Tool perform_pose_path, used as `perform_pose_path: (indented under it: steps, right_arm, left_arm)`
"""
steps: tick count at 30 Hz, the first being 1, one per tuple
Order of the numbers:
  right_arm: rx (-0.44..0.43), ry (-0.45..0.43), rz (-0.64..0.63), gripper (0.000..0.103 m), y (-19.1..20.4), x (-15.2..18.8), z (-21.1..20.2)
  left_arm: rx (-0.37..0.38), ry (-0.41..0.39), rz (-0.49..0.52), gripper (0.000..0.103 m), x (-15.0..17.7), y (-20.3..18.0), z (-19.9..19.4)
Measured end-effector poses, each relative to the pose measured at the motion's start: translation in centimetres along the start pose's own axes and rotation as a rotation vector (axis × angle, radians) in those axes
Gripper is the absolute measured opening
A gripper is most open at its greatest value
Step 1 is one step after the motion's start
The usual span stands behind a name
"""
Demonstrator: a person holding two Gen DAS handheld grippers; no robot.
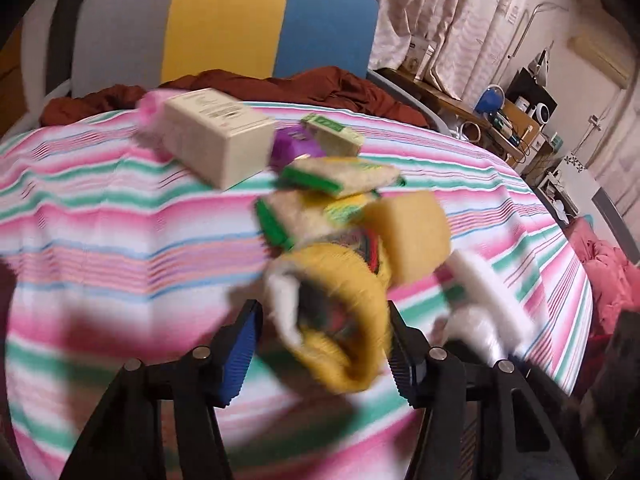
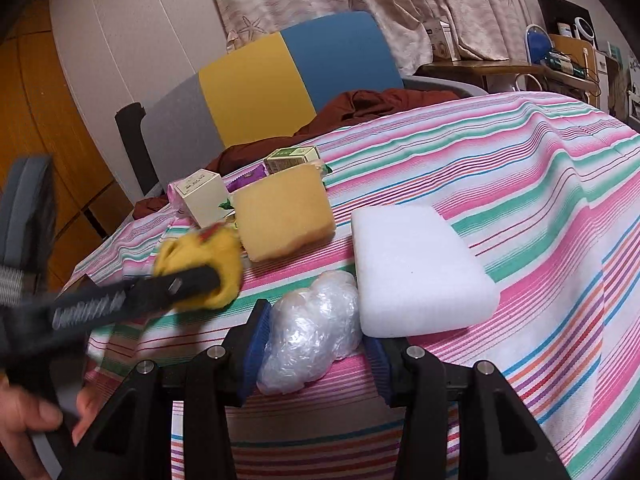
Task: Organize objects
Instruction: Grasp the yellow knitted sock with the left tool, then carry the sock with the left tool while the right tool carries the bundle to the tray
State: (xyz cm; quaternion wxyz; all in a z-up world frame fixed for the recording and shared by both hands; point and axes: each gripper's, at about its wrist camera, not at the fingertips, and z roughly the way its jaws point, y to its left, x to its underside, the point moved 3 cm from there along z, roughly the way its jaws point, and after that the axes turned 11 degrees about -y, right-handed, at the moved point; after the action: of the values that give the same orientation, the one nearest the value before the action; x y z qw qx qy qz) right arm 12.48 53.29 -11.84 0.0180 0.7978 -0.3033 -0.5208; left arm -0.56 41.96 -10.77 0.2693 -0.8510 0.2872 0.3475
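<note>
My left gripper point(image 1: 322, 334) is shut on a yellow knitted ring point(image 1: 340, 320) with a white lining, held above the striped tablecloth point(image 1: 120, 220); the view is blurred by motion. It also shows in the right wrist view point(image 2: 208, 264). My right gripper point(image 2: 312, 350) has its jaws around a wad of clear plastic wrap point(image 2: 308, 340) that lies on the table; whether the pads press it is unclear. A white foam block point(image 2: 416, 268) lies just right of the wad. A yellow sponge point(image 2: 284, 216) lies beyond.
A cream box point(image 1: 218, 136), a purple packet point(image 1: 292, 146), green-labelled packets point(image 1: 340, 176) and a small green box point(image 2: 290, 159) lie at the table's far side. A rust-red cloth point(image 1: 320, 84) and a chair point(image 1: 224, 20) stand behind. A cluttered shelf point(image 1: 516, 120) is at right.
</note>
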Motion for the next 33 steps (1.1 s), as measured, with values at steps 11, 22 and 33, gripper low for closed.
perform_pose_path:
  steps: [11, 22, 33]
  right_arm:
    - [0.003, 0.001, -0.003, 0.046, 0.0, 0.0, 0.0]
    - [0.017, -0.001, -0.017, 0.046, 0.2, 0.1, -0.1]
    - [0.084, -0.054, -0.141, 0.045, 2.2, 0.1, -1.0]
  left_arm:
    - [-0.048, -0.070, -0.006, 0.100, -0.2, 0.9, -1.2]
    - [-0.027, -0.073, 0.132, 0.052, 0.8, 0.1, -0.1]
    - [-0.041, -0.113, 0.088, 0.050, 3.2, 0.8, -3.4]
